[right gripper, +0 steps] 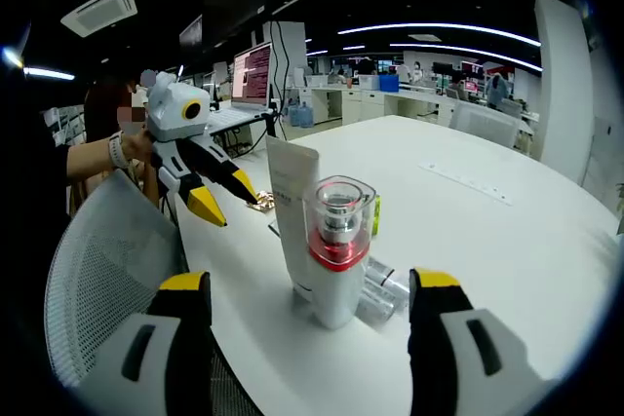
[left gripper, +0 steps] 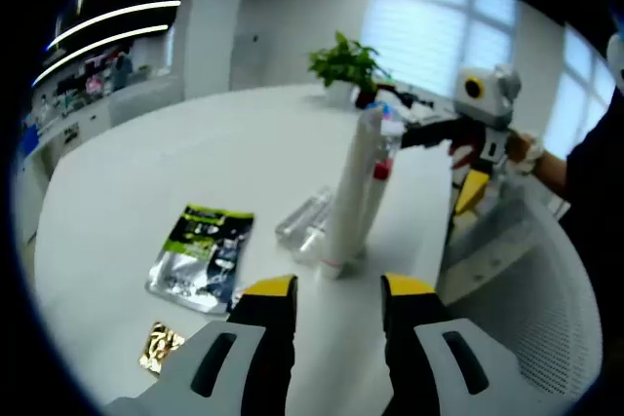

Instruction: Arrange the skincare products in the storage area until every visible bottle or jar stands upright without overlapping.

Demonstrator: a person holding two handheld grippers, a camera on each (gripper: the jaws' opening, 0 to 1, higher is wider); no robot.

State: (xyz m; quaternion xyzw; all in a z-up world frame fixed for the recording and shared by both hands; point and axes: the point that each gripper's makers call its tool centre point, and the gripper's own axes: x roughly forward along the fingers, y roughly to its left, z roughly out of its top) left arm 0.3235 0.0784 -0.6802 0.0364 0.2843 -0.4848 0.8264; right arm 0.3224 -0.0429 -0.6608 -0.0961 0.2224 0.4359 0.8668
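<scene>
White desk with skincare products. Right tool: jaws wide apart, empty; between and just beyond them stand a red-collared pump bottle and a white tube, touching or nearly so. A clear bottle lies behind. Left tool: jaws parted, empty, tube ahead; foil sachet to its left.
</scene>
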